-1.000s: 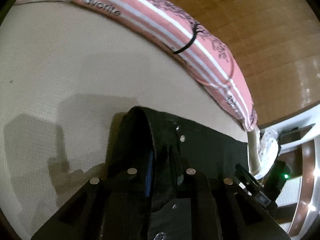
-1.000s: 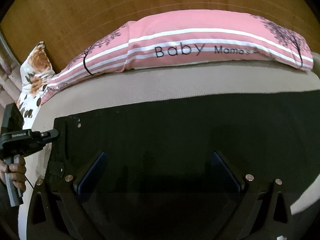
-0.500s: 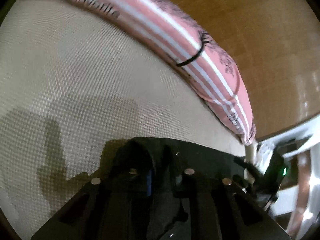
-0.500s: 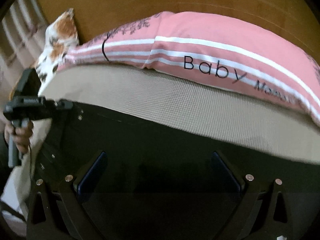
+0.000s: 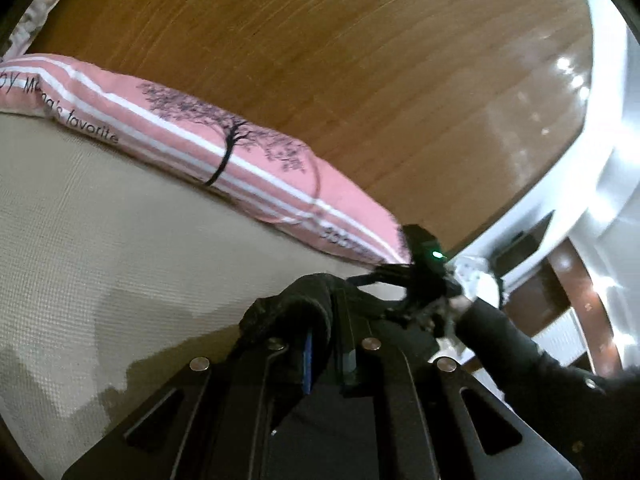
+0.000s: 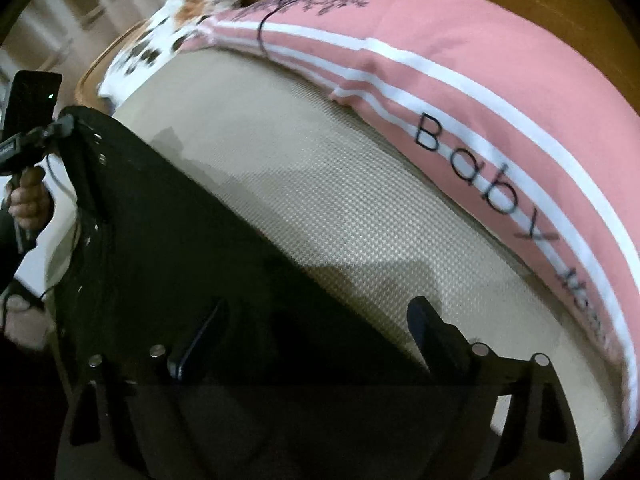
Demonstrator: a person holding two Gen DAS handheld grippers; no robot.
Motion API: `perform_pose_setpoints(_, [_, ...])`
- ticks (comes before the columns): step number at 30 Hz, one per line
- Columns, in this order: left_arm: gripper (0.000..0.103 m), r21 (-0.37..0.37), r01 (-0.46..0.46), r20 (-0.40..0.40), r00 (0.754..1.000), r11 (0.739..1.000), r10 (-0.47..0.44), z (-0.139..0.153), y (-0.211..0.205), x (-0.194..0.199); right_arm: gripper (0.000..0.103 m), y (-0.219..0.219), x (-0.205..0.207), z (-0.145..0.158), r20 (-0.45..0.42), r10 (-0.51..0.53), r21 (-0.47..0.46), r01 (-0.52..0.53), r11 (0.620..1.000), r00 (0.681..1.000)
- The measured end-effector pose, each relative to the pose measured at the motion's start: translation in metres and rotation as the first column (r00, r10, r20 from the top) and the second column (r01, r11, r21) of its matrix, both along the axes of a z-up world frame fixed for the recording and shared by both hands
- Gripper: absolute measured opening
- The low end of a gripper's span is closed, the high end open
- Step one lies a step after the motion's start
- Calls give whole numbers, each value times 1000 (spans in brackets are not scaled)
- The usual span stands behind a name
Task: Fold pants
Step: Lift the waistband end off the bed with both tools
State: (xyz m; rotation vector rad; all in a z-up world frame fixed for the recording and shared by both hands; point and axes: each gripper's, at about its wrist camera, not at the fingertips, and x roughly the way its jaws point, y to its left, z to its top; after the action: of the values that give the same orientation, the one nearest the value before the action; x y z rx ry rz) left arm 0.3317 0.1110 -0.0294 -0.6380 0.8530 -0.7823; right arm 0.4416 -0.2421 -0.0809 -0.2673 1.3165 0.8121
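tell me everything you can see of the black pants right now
The black pants look like dark, matte woven cloth with small metal rivets along one edge. They lie spread across the beige textured mattress, below the pink striped pillow. One bunched corner is pinched in the shut left hand-held gripper and raised off the bed. The right hand-held gripper hangs over the pants' edge, jaws closing, one finger over cloth, the other over mattress, not pressing.

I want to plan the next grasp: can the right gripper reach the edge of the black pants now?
Probably yes: the right gripper, jaws closing, straddles the black pants' edge on the beige mattress, with nothing in between.
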Motion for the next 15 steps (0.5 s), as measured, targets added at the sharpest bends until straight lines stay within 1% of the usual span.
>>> perform_pose_setpoints(2, [8,-15,8,11,1000,1000,-8,4,2,-5,82,1,4,-4,-51,48,14,-47,999,998])
perform_pose_setpoints(3, [8,-18,10,13,1000,1000,-10,3,1,-5,81,0,8,-7,-71,68,22,-66,998,995])
perform_pose_setpoints(6, [8,-5,3,19,1000,1000,-3,5,4,-10,74,-5,12,-14,-127,97,29,-94,995,987])
perform_pose_setpoints(7, [8,3,-4,16,1000,1000,4,5,4,-8,71,-9,12,-16,-139,105,21,-104,994,985])
perform_pose_setpoints(9, [8,5,-11,6,1000,1000,11,4,7,-7,67,-17,11,-19,-146,113,11,-112,994,983])
perform_pose_setpoints(12, [8,27,-24,-5,1000,999,24,2,8,-5,60,-34,6,-17,-146,107,-3,-108,994,984])
perform_pose_setpoints(13, [8,32,-27,-7,1000,999,27,1,7,-4,56,-39,5,-17,-142,102,-10,-105,994,985])
perform_pose_setpoints(14, [8,39,-30,-7,1000,999,30,0,7,-4,50,-43,4,-19,-137,97,-14,-100,995,986])
perform_pose_setpoints(15, [8,45,-33,-5,999,998,33,0,6,-5,46,-47,2,-18,-127,86,-22,-89,996,988])
